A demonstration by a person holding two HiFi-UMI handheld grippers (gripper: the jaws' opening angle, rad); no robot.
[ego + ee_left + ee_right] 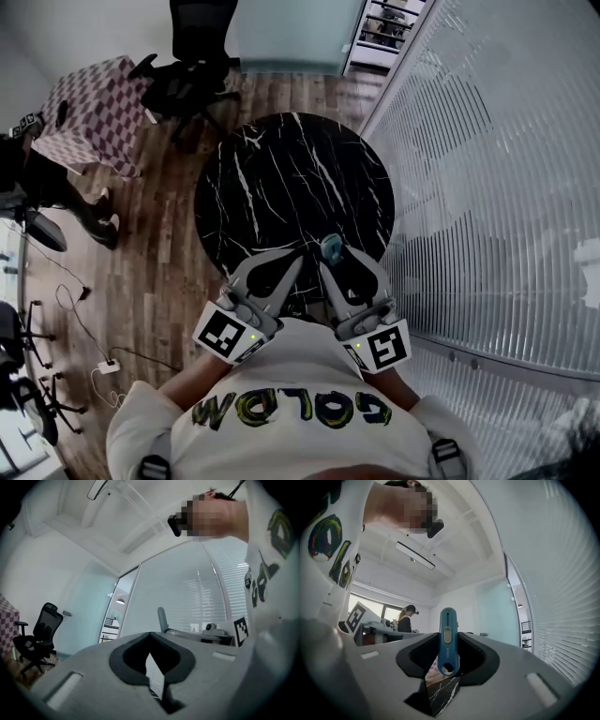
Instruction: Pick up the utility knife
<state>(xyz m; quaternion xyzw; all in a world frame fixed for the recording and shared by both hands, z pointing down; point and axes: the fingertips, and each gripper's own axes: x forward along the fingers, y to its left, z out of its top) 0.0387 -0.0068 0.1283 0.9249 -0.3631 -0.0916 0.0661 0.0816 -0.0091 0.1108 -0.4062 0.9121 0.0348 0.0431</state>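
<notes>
- The right gripper [449,641] is pinching the utility knife [447,620] upright (blue handle) above the black table's [291,178] near edge
- The left gripper [150,637] is hanging just beside it, jaws pressed together, empty

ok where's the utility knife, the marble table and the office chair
utility knife [448,641], right gripper view, blue handle
marble table [291,178], head view, bare top
office chair [46,620], left gripper view, backrest

The slim teal utility knife [448,641], blade seemingly retracted, sits lengthwise, clamped in the right gripper [328,261], over the black table's [281,169] 5 o'clock edge.
</notes>
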